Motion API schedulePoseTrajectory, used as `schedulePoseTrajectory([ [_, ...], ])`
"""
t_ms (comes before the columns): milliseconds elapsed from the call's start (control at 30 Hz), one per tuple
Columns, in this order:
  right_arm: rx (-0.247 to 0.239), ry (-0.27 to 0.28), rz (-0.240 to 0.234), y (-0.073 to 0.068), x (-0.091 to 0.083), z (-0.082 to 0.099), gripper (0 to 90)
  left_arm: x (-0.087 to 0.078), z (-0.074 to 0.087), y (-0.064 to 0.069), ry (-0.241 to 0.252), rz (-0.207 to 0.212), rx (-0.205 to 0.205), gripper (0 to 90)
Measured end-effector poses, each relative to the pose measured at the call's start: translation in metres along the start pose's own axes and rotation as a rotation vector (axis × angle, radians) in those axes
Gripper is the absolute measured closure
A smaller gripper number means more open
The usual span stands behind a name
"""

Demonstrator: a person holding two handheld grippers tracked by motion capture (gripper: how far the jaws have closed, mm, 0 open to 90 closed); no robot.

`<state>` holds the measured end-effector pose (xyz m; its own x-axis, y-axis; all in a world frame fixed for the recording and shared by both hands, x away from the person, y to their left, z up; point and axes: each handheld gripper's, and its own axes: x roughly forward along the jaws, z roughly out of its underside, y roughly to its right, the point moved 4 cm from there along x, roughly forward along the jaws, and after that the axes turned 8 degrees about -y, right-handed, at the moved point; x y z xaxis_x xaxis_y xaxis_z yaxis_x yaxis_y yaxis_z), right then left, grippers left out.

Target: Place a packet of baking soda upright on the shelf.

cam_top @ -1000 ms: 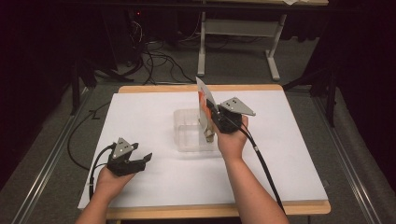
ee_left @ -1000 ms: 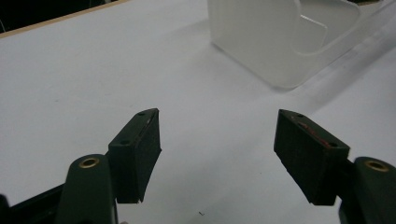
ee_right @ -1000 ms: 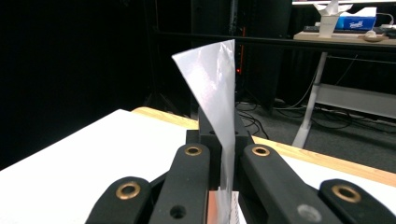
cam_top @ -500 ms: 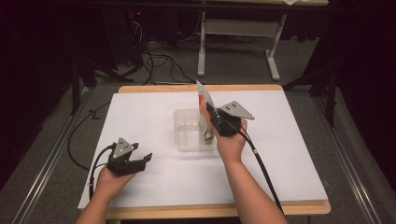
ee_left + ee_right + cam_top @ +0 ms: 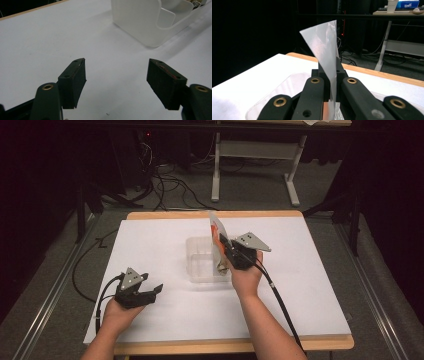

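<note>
My right gripper [image 5: 226, 251] is shut on a thin, flat whitish packet [image 5: 216, 231] with an orange patch, held upright over the right part of a clear plastic container [image 5: 199, 262] at the table's middle. In the right gripper view the packet [image 5: 324, 47] rises as a pale pointed sheet, pinched between the closed jaws of my right gripper [image 5: 332, 83], with the container [image 5: 284, 87] below. My left gripper [image 5: 152, 292] rests near the front left, open, holding nothing. In the left gripper view my left gripper [image 5: 116, 85] has its jaws spread over bare white paper, with the container [image 5: 140, 22] ahead to the right.
White paper [image 5: 165, 315] covers the wooden table [image 5: 240, 345]. Cables trail from both grippers off the table's front edge. A desk frame [image 5: 255, 165] and floor cables lie beyond the far edge. The container has an inner divider.
The right hand with the packet has edged slightly nearer the person. The left hand has kept still.
</note>
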<state>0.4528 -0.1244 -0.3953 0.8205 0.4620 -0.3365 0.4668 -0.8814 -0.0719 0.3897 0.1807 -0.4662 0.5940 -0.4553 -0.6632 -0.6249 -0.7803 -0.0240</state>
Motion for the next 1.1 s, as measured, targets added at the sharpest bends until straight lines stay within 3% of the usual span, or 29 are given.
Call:
schedulePoseTrajectory([
  [767, -0.001, -0.012, -0.003, -0.002, -0.005, 0.014, 90.0, 0.001, 0.000, 0.000, -0.002, -0.002, 0.004, 32.0],
  [900, -0.011, -0.044, -0.003, -0.004, -0.003, 0.019, 82.4, 0.000, 0.000, 0.000, -0.002, -0.002, 0.003, 32.0],
  [1000, -0.013, -0.071, 0.001, -0.004, 0.000, 0.028, 83.2, 0.000, 0.000, 0.000, -0.002, -0.002, 0.003, 32.0],
  [1100, -0.010, -0.076, -0.015, -0.005, 0.000, 0.036, 90.0, 0.001, 0.000, 0.000, -0.004, -0.002, 0.004, 32.0],
])
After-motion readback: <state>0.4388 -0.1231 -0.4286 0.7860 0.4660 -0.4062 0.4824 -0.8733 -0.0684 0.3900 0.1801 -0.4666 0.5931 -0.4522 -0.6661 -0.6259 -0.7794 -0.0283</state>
